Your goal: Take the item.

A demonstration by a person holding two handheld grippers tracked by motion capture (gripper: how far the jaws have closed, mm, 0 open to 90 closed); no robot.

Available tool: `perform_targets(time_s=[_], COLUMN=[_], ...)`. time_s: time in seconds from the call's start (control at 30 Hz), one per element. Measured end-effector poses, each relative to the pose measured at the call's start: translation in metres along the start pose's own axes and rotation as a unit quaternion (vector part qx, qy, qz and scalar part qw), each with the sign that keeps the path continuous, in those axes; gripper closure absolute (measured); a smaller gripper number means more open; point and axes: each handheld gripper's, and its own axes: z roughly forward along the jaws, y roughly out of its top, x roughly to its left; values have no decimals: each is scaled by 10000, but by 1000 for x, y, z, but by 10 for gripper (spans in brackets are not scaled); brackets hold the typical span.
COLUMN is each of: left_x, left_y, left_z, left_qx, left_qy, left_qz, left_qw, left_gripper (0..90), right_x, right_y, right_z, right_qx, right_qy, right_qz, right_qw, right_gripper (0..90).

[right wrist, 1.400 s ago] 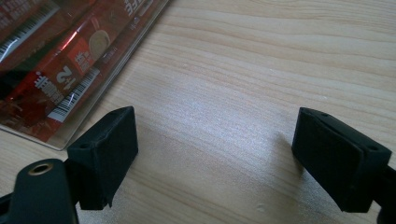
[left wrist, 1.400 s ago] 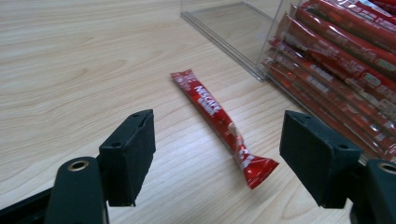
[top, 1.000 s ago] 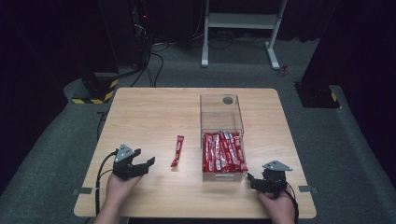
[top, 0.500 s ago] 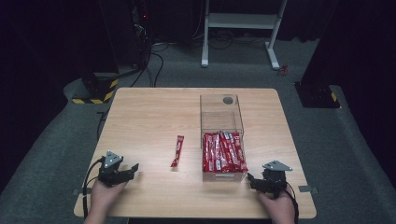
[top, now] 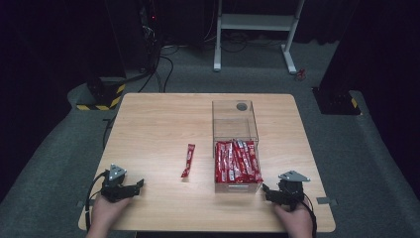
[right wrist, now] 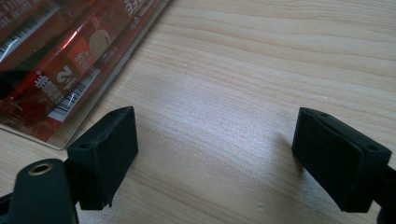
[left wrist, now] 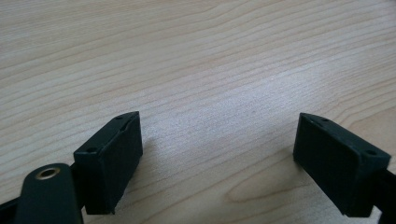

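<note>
A single red snack packet (top: 187, 159) lies flat on the wooden table (top: 158, 124), left of a clear plastic box (top: 235, 119). Several red packets (top: 237, 161) fill the box's near half. My left gripper (top: 137, 185) rests low near the table's front left. It is open, its jaws (left wrist: 219, 158) have just been opening wider, and only bare wood lies between them. My right gripper (top: 266, 192) sits at the front right, just off the box's near right corner. Its jaws (right wrist: 219, 158) stand open over bare wood, with the boxed packets (right wrist: 60, 70) to their left.
The box's far half holds nothing and has a round hole (top: 241, 106) at its back. Beyond the table stand a white metal frame (top: 257, 29) and a yellow-black striped base (top: 101, 96), with cables on the grey floor. The near table edge runs just under both hands.
My left hand has drawn back to the left and toward the near edge, settling lower on the table. The right gripper, the loose packet and the box have not moved.
</note>
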Motion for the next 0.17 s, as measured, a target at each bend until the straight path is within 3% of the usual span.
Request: perform_targets(time_s=[0.17], left_x=[0], left_y=[0], left_z=[0], left_qx=[-6], left_qy=[-20], left_qz=[-4], left_qw=[10000], left_gripper=[147], right_x=[0], right_y=[0], right_z=[0], right_qx=[-2], right_qy=[11], right_qz=[-17], right_qw=[10000], right_gripper=[136])
